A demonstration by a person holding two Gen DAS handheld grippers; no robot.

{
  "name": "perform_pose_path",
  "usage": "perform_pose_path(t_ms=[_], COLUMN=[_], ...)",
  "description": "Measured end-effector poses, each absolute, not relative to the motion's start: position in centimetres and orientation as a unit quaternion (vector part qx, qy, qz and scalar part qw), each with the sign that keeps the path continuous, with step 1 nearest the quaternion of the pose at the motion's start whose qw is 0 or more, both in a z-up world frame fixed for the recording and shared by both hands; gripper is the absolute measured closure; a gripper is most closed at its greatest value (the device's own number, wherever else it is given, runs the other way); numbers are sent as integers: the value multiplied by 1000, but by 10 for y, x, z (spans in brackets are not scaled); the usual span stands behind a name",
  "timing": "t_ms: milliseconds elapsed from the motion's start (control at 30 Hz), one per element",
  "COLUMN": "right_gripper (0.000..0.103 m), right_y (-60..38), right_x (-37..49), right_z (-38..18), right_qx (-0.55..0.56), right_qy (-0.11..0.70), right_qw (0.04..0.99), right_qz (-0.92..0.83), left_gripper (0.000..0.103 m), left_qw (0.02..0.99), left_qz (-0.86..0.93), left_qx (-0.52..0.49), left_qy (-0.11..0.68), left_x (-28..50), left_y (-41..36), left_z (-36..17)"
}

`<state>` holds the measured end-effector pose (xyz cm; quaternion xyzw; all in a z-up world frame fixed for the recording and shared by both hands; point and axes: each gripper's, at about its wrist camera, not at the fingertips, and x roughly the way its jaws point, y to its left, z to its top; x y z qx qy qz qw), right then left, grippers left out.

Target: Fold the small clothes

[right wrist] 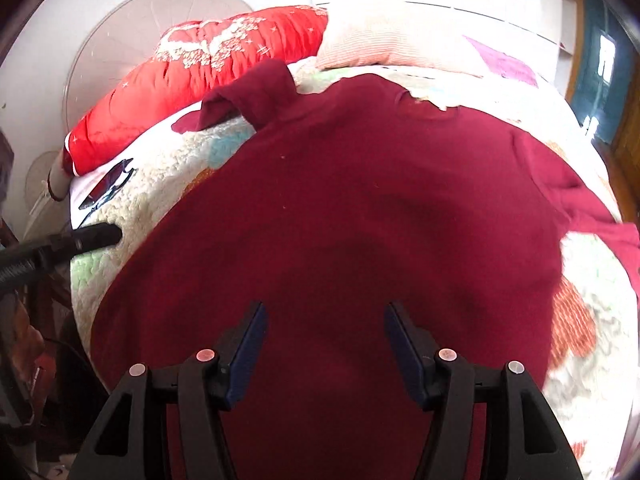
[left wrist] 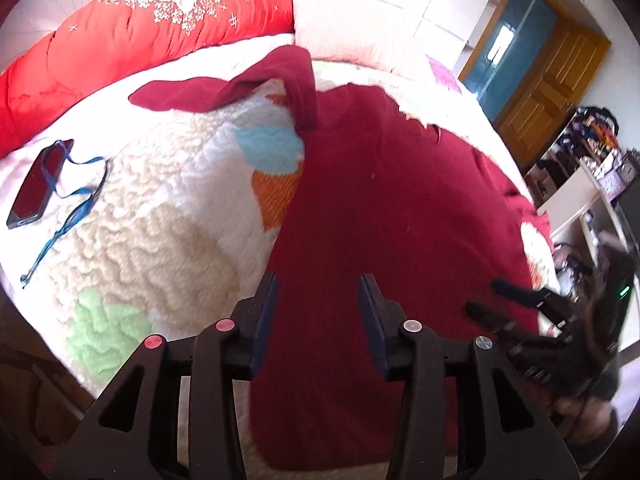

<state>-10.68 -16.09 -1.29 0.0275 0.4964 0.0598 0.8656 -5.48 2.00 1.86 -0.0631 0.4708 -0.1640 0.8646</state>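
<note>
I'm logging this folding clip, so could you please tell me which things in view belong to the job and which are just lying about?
Part of the job:
dark red top
left gripper, open
right gripper, open

Lying about:
phone
blue lanyard
red quilt
pale pillow
fleece blanket

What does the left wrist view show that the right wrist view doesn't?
Only the left wrist view shows the whole phone with its blue lanyard, the wooden door and the cluttered shelves. Only the right wrist view shows the fan and the sweater's right sleeve. Both show the maroon sweater spread on the fleece blanket, the red quilt, and both grippers, left and right, jaws open.
</note>
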Motion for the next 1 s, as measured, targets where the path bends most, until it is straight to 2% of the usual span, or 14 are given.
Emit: perform_pose_path(t_ms=[67,200,400,533,600,800,1000], right_gripper=[36,36,36,36,36,36,36], right_y=[-157,-141,-142,-131,-114,-108,-108], right_x=[-99,-96,-76,-49,-34,-22,-18], right_z=[-23,-13,3,13,12,-6,-12], right_qx=[22,-3,32,35,35,46,43], right_qy=[524,520,488,481,471,499,505], right_qw=[850,851,868,870,873,854,850], right_qz=[56,73,85,102,118,140,146], left_gripper=[62,62,62,54,53,52,52], left_qw=[866,872,861,851,851,828,800], left_qz=[-161,-138,-104,-58,-31,40,63], left_qx=[-63,-57,-153,-227,-245,-309,-364], left_qy=[469,467,473,471,464,466,472], left_x=[-43,-15,45,89,110,174,227], left_y=[13,12,55,103,124,179,199], left_z=[18,16,6,-2,-4,-28,-62])
